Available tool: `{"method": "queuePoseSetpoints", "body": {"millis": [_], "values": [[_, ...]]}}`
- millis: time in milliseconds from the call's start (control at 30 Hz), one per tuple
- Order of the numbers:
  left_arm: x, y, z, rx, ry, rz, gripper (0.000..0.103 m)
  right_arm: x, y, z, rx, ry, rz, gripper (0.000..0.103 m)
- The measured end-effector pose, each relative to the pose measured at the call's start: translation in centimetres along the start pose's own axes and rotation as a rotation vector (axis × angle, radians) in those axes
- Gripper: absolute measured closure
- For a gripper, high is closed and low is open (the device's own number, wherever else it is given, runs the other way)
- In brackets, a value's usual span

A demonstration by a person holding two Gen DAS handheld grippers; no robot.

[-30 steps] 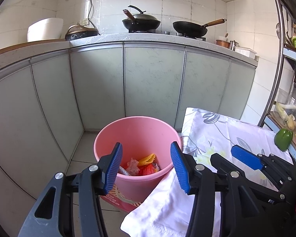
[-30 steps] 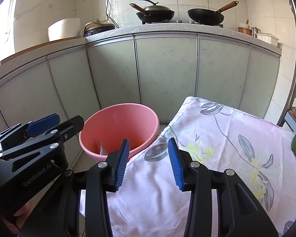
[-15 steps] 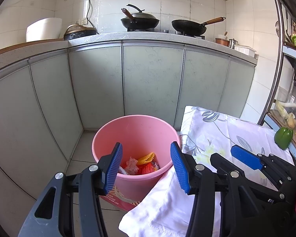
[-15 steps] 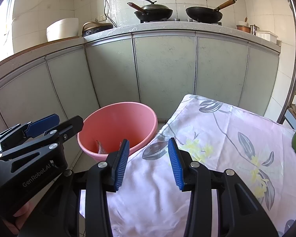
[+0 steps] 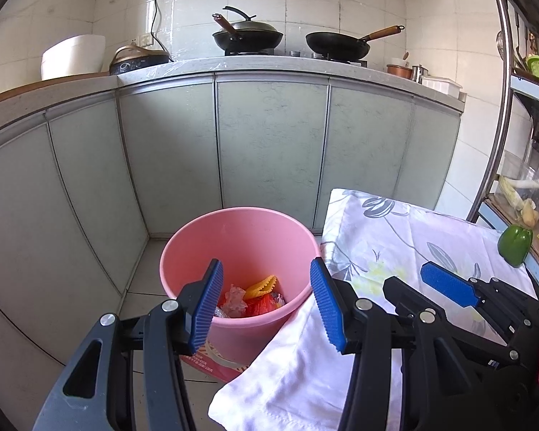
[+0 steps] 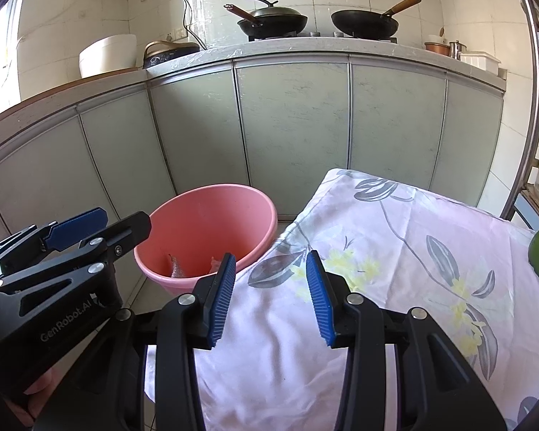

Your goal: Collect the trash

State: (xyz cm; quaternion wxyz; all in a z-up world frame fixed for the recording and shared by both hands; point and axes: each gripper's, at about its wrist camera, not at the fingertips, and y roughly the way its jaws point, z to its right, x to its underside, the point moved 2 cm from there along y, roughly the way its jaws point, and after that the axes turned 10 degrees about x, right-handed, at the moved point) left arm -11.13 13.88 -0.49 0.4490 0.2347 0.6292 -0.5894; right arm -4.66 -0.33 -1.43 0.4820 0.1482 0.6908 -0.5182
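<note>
A pink bucket point(image 5: 204, 237) stands on the floor by the cabinets, with trash point(image 5: 257, 296) in it: red, orange and clear plastic pieces. It also shows in the right wrist view point(image 6: 183, 222). My left gripper point(image 5: 266, 301) is open and empty, above the bucket's near rim. My right gripper point(image 6: 269, 287) is open and empty, over the near left part of the floral cloth point(image 6: 395, 251), right of the bucket. The right gripper also shows in the left wrist view point(image 5: 449, 298), and the left gripper in the right wrist view point(image 6: 72, 244).
Grey-green cabinet doors point(image 5: 269, 143) run behind the bucket under a counter with two pans point(image 5: 248, 36). A green pepper point(image 5: 515, 244) sits at the cloth's far right. A metal rack point(image 5: 503, 89) stands at the right. A red box point(image 5: 212, 359) lies under the bucket.
Both grippers have drawn slightly back and up; the bucket and cloth sit a little lower in the views. Both stay open and empty.
</note>
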Motion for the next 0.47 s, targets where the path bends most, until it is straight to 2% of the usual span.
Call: {"method": "queuePoseSetpoints", "body": {"millis": [467], "values": [[0.0, 1.0, 1.2, 0.024, 0.036, -0.024, 0.053, 0.3, 0.5, 1.2, 0.018, 0.024, -0.022, 0.061]]}}
